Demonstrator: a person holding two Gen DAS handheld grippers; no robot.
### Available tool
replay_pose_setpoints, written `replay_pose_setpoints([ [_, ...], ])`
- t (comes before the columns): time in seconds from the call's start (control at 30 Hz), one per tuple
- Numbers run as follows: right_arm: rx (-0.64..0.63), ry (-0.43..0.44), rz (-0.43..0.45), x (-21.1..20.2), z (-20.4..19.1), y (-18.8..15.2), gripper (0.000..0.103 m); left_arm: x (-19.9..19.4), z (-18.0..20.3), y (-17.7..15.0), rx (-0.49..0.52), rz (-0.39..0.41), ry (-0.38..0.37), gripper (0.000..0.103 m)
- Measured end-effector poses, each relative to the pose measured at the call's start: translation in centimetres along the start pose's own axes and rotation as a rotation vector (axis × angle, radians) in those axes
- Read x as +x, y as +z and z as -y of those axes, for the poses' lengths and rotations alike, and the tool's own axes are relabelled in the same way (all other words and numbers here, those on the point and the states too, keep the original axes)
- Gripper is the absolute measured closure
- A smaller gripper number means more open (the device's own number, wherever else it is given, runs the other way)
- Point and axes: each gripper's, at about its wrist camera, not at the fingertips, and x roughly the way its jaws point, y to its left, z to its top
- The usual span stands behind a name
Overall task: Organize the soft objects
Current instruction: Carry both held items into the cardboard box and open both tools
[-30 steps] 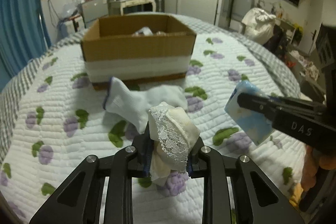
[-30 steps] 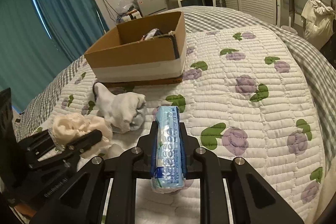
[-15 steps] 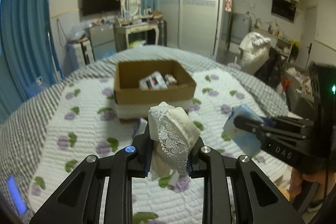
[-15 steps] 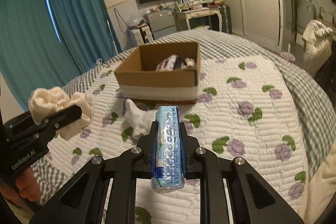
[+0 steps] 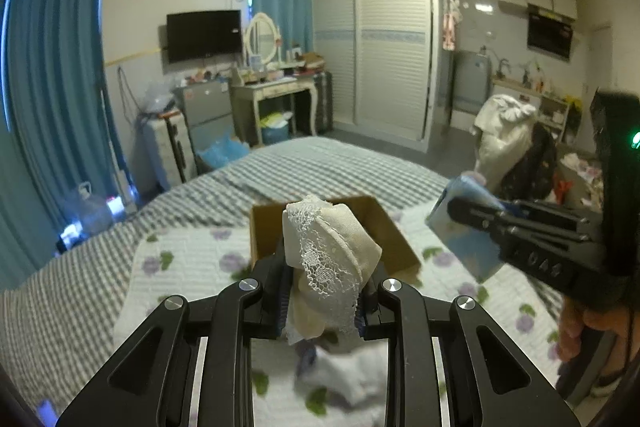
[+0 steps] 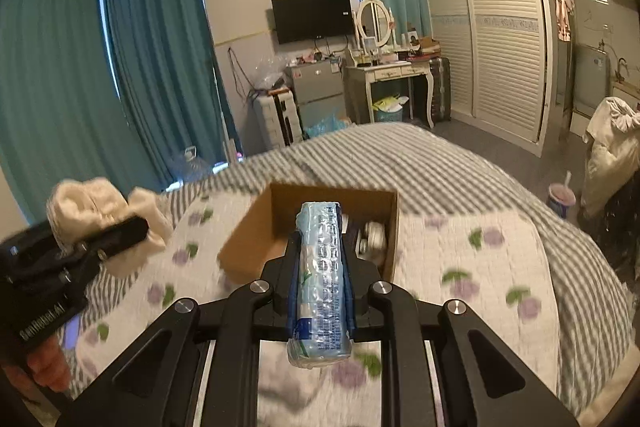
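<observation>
Over on the left, the left gripper (image 5: 322, 301) is clamped on a cream lace-trimmed cloth (image 5: 328, 259), bunched up between its fingers and held in the air above the bed (image 5: 100, 291). From the other side the same bundle (image 6: 100, 217) shows hanging well left of the cardboard box (image 6: 256, 231), off over the striped edge of the bed. The box sits open toward the middle of the quilt (image 6: 480, 267) (the white one with purple flowers and green leaves), with a few things lying against its right wall, too blurred to name. A white sock (image 5: 352, 375) lies on the quilt below the left gripper, nearer than the box. To the right, the right gripper (image 6: 320, 291) is closed on a blue-and-white tissue pack (image 6: 322, 279), held lengthwise between the fingers and raised over the box's near edge.
</observation>
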Motion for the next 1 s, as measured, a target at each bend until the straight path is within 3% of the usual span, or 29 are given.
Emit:
replay_pose_setpoints([
  [0.2, 0.006, -0.040, -0.032, 6.1, 1.9, 2.6, 0.086, 7.4, -0.7, 1.8, 0.020, -0.036, 0.015, 0.079],
  [0.43, 0.061, -0.056, -0.126, 15.4, 5.3, 1.3, 0.086, 16.0, -1.0, 0.1, 0.075, -0.100, 0.052, 0.079],
  [0.57, 0.074, -0.058, -0.159, 18.4, 6.4, -0.1, 0.086, 19.0, -1.6, -1.8, 0.072, -0.159, 0.058, 0.079],
  [0.77, 0.097, -0.039, -0.166, 20.2, 7.0, -1.3, 0.086, 19.7, -1.6, -2.5, 0.071, -0.185, 0.052, 0.074],
  [0.8, 0.095, -0.030, -0.172, 20.2, 6.9, -1.2, 0.086, 19.7, -1.2, -2.4, 0.083, -0.197, 0.066, 0.070],
  [0.83, 0.093, -0.028, -0.170, 19.9, 6.8, -1.2, 0.083, 19.6, -1.1, -2.4, 0.093, -0.205, 0.072, 0.057],
  [0.87, 0.091, -0.029, -0.162, 19.7, 6.7, -1.0, 0.074, 19.0, -0.9, -2.2, 0.101, -0.203, 0.084, 0.040],
  [0.9, 0.091, -0.041, -0.151, 19.2, 6.6, -0.8, 0.067, 18.8, -0.8, -2.1, 0.102, -0.193, 0.092, 0.033],
  [0.93, 0.095, -0.054, -0.138, 18.4, 6.5, -0.4, 0.052, 18.2, -0.9, -1.9, 0.102, -0.178, 0.100, 0.027],
  [1.0, 0.101, -0.059, -0.119, 16.7, 6.2, 0.4, 0.047, 16.6, -1.0, -1.0, 0.097, -0.158, 0.100, 0.027],
])
